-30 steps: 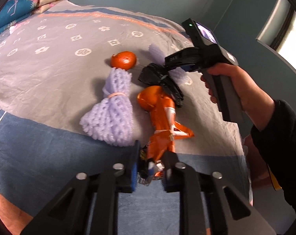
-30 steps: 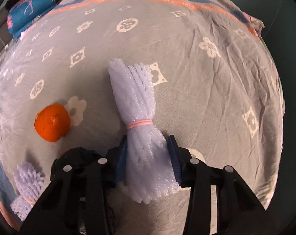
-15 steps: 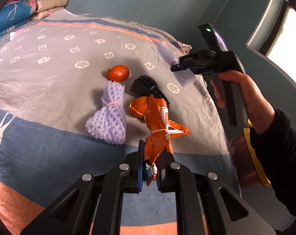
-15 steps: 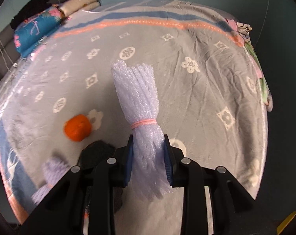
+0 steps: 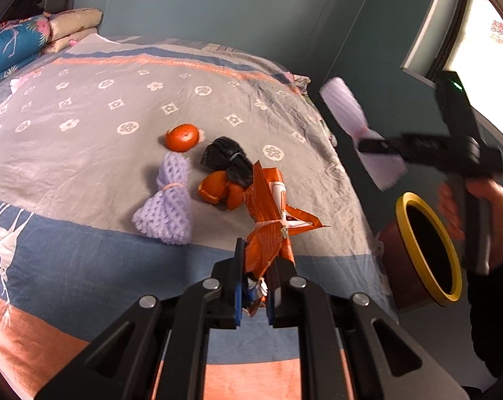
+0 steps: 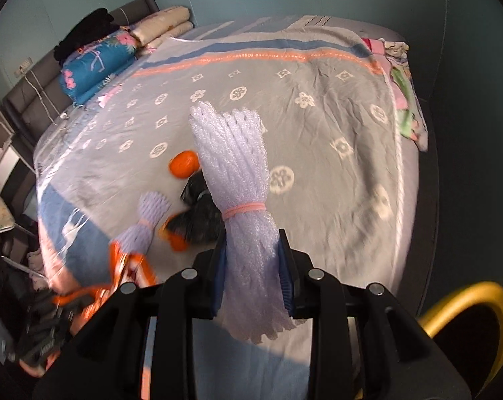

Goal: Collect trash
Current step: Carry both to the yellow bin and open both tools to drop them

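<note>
Orange wrapper (image 5: 268,230), lilac foam net (image 6: 241,180), black bag (image 5: 228,160), yellow-rimmed bin (image 5: 428,250), grey flower-patterned bedspread (image 5: 85,153).

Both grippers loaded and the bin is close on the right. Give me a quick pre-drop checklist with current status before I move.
1. Right gripper shut on the white foam net bundle: ok, pinched below its pink band.
2. Left gripper shut on the orange wrapper: ok, though only its lower end is clamped.
3. Yellow-rimmed bin mouth open and unobstructed: ok.
4. White bundle over the bin mouth: not ok, it hangs above and short of the rim.
5. Bin's remaining room: cannot tell, interior is dark.
6. Bed cleared: not ok; the purple foam net, black bag and orange peel remain.
</note>
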`<state>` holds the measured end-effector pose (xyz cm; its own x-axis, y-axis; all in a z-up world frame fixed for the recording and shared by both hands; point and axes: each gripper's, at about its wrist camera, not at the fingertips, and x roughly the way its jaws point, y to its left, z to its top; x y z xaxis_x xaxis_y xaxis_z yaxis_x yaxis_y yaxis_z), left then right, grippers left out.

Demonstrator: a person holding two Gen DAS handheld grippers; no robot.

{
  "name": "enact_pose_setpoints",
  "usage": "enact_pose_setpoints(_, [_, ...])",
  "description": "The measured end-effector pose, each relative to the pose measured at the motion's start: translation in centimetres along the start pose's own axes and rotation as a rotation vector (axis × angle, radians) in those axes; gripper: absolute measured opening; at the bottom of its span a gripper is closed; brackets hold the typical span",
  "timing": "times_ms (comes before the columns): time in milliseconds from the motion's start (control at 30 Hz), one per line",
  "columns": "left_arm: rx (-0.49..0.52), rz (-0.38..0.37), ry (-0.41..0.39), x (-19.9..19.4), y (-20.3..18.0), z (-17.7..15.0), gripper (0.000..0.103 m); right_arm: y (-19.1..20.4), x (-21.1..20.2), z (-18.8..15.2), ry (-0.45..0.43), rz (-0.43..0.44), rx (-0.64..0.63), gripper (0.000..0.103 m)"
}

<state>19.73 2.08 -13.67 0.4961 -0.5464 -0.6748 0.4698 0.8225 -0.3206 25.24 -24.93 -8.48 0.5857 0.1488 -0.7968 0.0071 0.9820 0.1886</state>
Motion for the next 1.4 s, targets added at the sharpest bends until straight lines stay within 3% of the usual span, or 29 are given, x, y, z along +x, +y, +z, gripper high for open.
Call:
enact_pose_setpoints(200, [-0.001, 0.009, -0.03, -1.0, -2.2, -0.2, 0.009, -1.9, -4.9, -4.5, -0.026, 0.039, 0.028, 0.027])
enact_pose_setpoints(500, [0.015, 0.017, -0.043, -1.6, -6.2, 0.0, 0.009, -3.5, -10.0, -7.3, -0.101, 0.057, 0.017, 0.028])
enact_pose_setpoints(600, [0.037, 0.016, -0.05, -1.9, -7.8, 0.4, 0.009, -3.9, -12.6, -8.2, -0.154, 0.021, -0.011, 0.028])
enact_pose_setpoints(967, [0.102, -0.055, -0.033, -1.3, -14.6, 2.1, 0.009, -9.3, -18.8, -10.5, -0.272, -0.027, 0.086, 0.029])
enact_pose_setpoints(1400, [0.237, -0.164, 0.038, 2.0, -23.5, 1.7, 0.009, -16.3, -21.3, -13.4, -0.29, -0.117, 0.232, 0.031])
